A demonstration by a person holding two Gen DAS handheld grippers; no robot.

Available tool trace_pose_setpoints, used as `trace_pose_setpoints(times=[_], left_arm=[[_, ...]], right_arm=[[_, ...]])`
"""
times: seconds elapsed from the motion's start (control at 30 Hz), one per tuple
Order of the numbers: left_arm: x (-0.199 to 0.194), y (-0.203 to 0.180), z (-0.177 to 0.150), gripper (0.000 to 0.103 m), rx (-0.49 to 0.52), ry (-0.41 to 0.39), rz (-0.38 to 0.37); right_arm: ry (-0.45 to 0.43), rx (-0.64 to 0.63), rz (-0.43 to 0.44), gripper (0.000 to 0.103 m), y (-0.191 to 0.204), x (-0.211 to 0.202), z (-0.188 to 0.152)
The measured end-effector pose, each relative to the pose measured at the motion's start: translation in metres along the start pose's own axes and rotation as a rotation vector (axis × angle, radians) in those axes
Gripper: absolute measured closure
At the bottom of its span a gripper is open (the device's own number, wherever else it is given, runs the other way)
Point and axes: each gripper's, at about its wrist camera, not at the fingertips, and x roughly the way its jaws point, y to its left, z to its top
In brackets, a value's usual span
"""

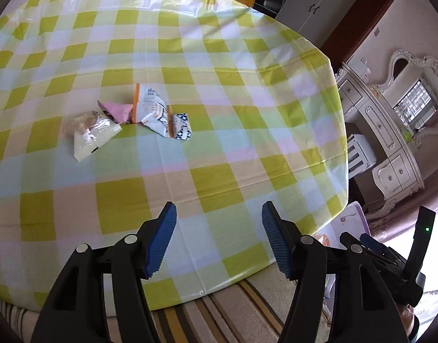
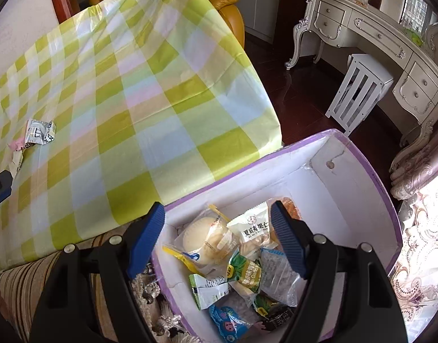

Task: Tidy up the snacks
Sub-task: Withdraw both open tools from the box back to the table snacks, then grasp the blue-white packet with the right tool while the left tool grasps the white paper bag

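Lying in a loose row on the surface (image 1: 219,85), which wears a green and yellow checked cloth, are four small snack packets. In the left wrist view the row runs from lower left to right. The cream packet (image 1: 91,137) is first, its long axis slanting from lower left to upper right. Next comes the pink packet (image 1: 118,111), then the white and orange packet (image 1: 153,111), whose long axis goes from the top down toward the lower right. The black and white packet (image 1: 182,126) lies just beside it, nearly upright in the picture. Their print is too small to read.

The left hand-held gripper (image 1: 219,240) hangs over the near edge of the surface with its blue pads spread and nothing between them.

The right hand-held gripper (image 2: 217,243) is above the purple-rimmed box (image 2: 362,154), which stands beside the surface, and its pads are also spread and empty. Inside the box many snacks are piled: a round bun (image 2: 204,240) in clear wrap, a white packet (image 2: 253,228) with Chinese characters, a green packet (image 2: 244,271) with yellow print, and a blue packet (image 2: 227,320)
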Motion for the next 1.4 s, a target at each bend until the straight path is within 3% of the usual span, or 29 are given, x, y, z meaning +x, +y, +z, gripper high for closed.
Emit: trace_pose_setpoints(times=[0.27, 0.57, 0.9, 1.17, 1.27, 1.4], left_arm=[[-0.024, 0.076, 0.018, 0.042, -0.158, -0.062, 0.070], [-0.021, 0.122, 0.035, 0.037, -0.236, -0.073, 0.103], [-0.007, 0.170, 0.048, 0.037, -0.449, -0.089, -0.033], [-0.005, 0.150, 0.071, 0.042, -0.380, -0.138, -0.159], [-0.002, 0.165, 0.074, 0.043, -0.432, -0.154, -0.152], [0.008, 0.180, 0.069, 0.043, -0.501, -0.117, -0.167]], right_arm=[[-0.028, -0.108, 0.083, 0.027, 0.074, -0.004, 0.018], [-0.061, -0.174, 0.148, 0.027, 0.147, 0.002, 0.043], [-0.080, -0.157, 0.200, 0.027, 0.200, 0.022, 0.071], [-0.070, -0.180, 0.223, 0.027, 0.232, 0.047, 0.079], [-0.062, -0.189, 0.225, 0.028, 0.240, 0.055, 0.081], [-0.051, -0.189, 0.233, 0.034, 0.244, 0.064, 0.082]])
